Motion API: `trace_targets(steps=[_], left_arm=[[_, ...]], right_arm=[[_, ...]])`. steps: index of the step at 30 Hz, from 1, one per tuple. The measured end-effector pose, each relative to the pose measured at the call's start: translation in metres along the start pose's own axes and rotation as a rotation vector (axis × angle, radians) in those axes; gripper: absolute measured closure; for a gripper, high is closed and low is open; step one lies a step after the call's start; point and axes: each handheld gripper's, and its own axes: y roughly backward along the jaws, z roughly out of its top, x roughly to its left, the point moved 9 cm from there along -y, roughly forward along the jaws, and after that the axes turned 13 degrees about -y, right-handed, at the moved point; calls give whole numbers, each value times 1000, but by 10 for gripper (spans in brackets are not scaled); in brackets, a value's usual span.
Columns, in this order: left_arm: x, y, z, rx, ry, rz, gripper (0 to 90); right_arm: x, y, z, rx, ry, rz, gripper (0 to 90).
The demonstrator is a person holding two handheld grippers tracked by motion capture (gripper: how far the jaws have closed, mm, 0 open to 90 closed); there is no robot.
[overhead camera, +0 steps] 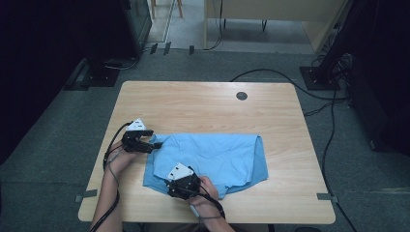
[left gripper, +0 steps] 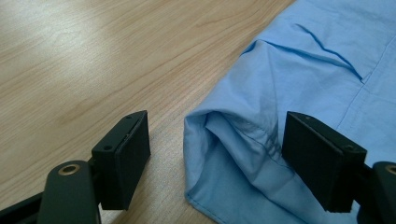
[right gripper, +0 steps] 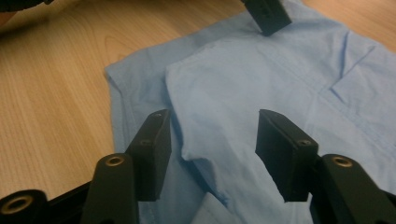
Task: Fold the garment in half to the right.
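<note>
A: The light blue cotton shirt (overhead camera: 212, 157) lies half folded on the near middle of the pale wooden table (overhead camera: 203, 104).

B: The left gripper (left gripper: 217, 156) has wide jaws straddling a folded corner at the shirt's left end, not pressing. The right gripper (right gripper: 212, 154) stands half open over a raised flap on the near edge.

A: I'd pinch both layers cleanly, lift evenly, and keep the hem straight.

Light wooden table (overhead camera: 203, 104), small round dark cap (overhead camera: 241, 95) near its far edge, right of centre. Grey carpet floor (overhead camera: 58, 140) around. Black cables (overhead camera: 329, 125) run along floor on right. Dark stand base (overhead camera: 99, 75) far left. Pale wooden furniture (overhead camera: 275, 14) at far side.
</note>
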Motion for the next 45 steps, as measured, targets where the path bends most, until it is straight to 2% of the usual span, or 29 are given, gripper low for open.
trace_targets(steps=[12, 14, 15, 21, 26, 34, 35, 37, 38, 45], left_arm=[[1, 0, 0, 0, 7, 5, 209], [1, 0, 0, 1, 7, 5, 208], [1, 0, 0, 1, 7, 5, 208], [1, 1, 0, -3, 19, 5, 209], [1, 1, 0, 0, 16, 12, 209], [1, 0, 0, 1, 13, 13, 210], [1, 0, 0, 1, 13, 13, 210], [1, 1, -1, 0, 17, 13, 210], [1, 1, -1, 0, 17, 13, 210], [2, 1, -1, -9, 41, 9, 210]], right_arm=[[6, -4, 5, 5, 29, -6, 481], [7, -5, 5, 4, 33, -11, 481], [7, -8, 6, -11, 31, -32, 481], [11, -11, 4, -9, 39, -26, 482], [17, -14, 4, -3, 44, 6, 458], [23, -19, 4, 7, 59, 13, 463], [29, -21, 5, 3, 81, 16, 463], [29, -21, 5, 3, 81, 16, 476], [36, -25, 6, 7, 81, 40, 476], [41, -29, 8, 14, 78, 60, 499]])
